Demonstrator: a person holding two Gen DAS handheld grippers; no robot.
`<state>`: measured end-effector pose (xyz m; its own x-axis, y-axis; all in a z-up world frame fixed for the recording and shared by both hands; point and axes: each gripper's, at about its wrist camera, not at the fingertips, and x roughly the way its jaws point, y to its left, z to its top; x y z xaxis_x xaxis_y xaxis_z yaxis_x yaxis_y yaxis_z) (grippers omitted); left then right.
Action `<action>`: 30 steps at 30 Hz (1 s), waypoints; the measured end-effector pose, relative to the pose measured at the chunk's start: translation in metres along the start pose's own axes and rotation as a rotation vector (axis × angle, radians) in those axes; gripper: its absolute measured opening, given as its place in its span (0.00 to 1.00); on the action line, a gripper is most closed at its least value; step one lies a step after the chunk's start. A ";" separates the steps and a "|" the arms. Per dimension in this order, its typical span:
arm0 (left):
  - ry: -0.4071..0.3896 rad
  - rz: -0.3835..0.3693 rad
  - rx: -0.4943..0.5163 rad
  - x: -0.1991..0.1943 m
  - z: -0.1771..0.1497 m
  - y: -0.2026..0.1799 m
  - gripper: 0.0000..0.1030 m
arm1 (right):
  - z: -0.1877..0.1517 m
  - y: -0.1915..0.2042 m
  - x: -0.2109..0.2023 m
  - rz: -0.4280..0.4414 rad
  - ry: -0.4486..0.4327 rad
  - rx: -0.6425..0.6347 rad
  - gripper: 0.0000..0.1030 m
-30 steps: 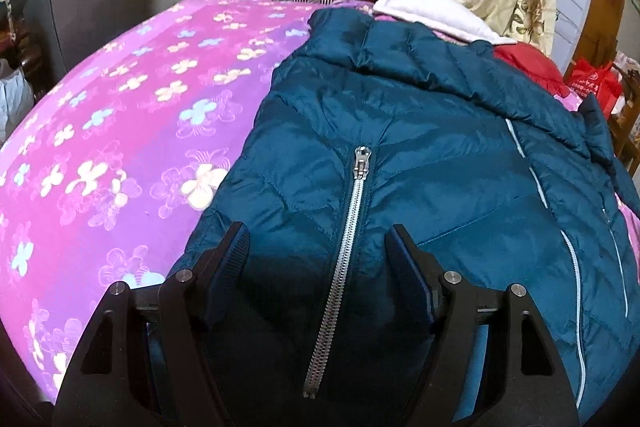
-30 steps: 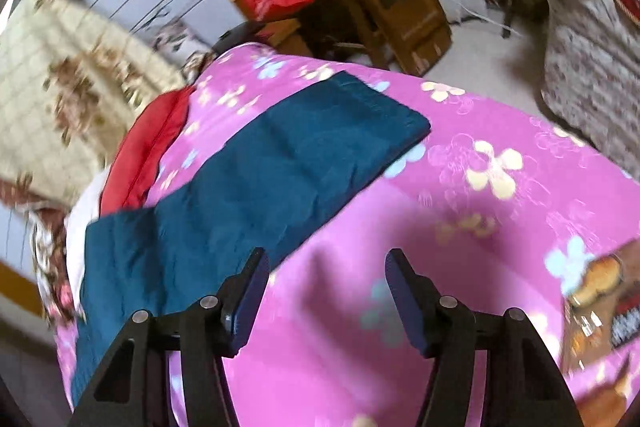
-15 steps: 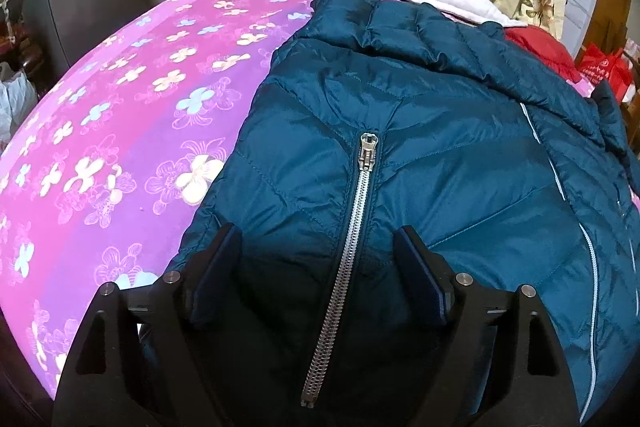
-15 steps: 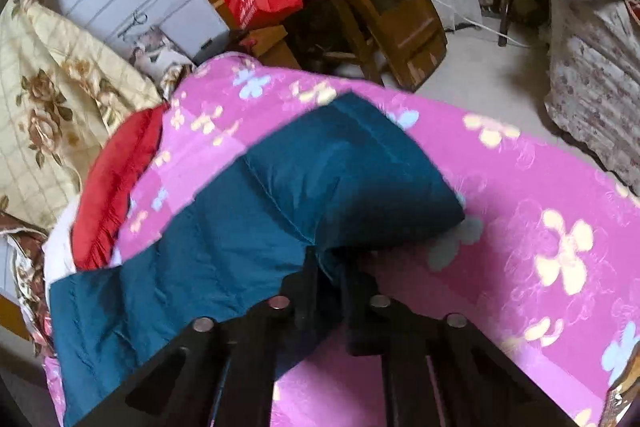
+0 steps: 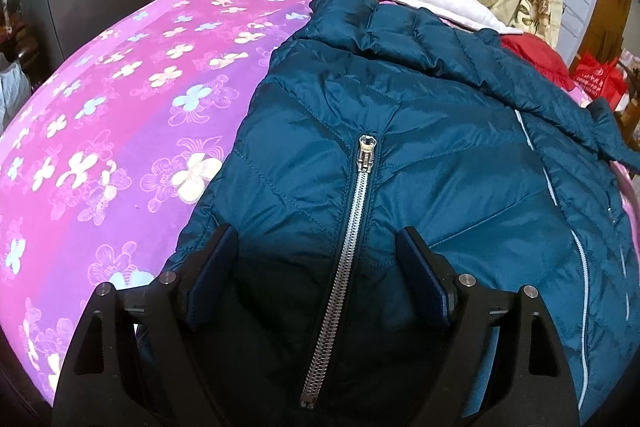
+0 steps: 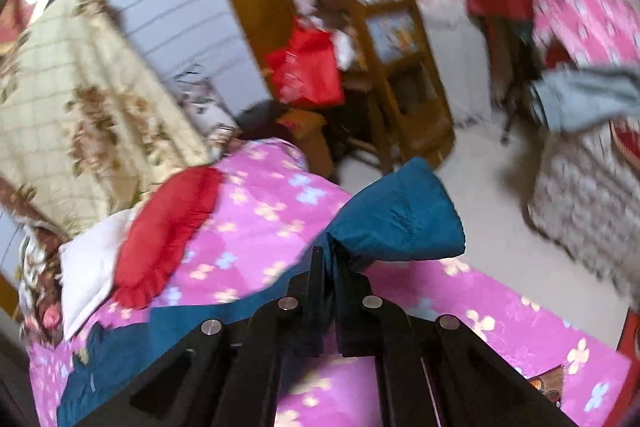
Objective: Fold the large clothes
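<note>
The right gripper (image 6: pixel 329 259) has its fingers clenched on the blue jacket's sleeve (image 6: pixel 396 223), lifted off the bed (image 6: pixel 500 311) — the sleeve fold looks under way. Next, I think, it goes across onto the jacket (image 5: pixel 400 147), which lies under the left gripper (image 5: pixel 316 239) — its fingers wide apart on each side of the zipper (image 5: pixel 352 227).

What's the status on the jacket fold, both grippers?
Left gripper open, fingers straddling the zipper. Right gripper shut on the sleeve cuff, lifted off the bedspread. Red pillow beside the sleeve, not blocking.
</note>
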<state>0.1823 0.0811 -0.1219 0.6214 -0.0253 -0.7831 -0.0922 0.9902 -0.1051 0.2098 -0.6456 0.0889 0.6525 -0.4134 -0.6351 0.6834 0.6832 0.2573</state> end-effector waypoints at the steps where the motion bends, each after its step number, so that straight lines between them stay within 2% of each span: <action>1: -0.001 -0.005 -0.003 0.000 0.000 0.001 0.80 | 0.001 0.017 -0.010 0.017 -0.008 -0.025 0.03; 5: -0.003 -0.019 -0.008 -0.001 0.000 0.001 0.81 | -0.009 0.100 -0.048 0.093 -0.039 -0.162 0.03; 10: -0.012 -0.055 -0.030 -0.004 0.000 0.006 0.81 | -0.060 0.223 -0.088 0.269 -0.015 -0.359 0.03; 14: -0.017 -0.073 -0.043 -0.005 -0.001 0.008 0.81 | -0.133 0.314 -0.101 0.417 0.061 -0.521 0.03; 17: -0.017 -0.073 -0.043 -0.006 -0.001 0.008 0.81 | -0.209 0.379 -0.103 0.518 0.141 -0.661 0.03; 19: -0.018 -0.077 -0.046 -0.006 -0.001 0.008 0.81 | -0.260 0.411 -0.099 0.555 0.188 -0.744 0.03; 23: -0.025 -0.103 -0.062 -0.008 -0.001 0.011 0.81 | -0.351 0.452 -0.076 0.565 0.287 -0.868 0.03; 24: -0.027 -0.112 -0.067 -0.008 -0.001 0.011 0.81 | -0.378 0.462 -0.066 0.552 0.318 -0.913 0.03; 26: -0.032 -0.129 -0.081 -0.009 -0.001 0.013 0.81 | -0.410 0.472 -0.052 0.504 0.356 -0.973 0.03; 27: -0.034 -0.134 -0.085 -0.009 -0.001 0.014 0.81 | -0.428 0.476 -0.043 0.458 0.375 -1.016 0.04; 30: -0.034 -0.134 -0.086 -0.010 -0.001 0.012 0.81 | -0.450 0.477 -0.043 0.393 0.304 -1.146 0.10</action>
<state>0.1740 0.0934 -0.1160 0.6588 -0.1507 -0.7371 -0.0715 0.9628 -0.2607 0.3604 -0.0310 -0.0883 0.5414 -0.0115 -0.8407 -0.3181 0.9228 -0.2174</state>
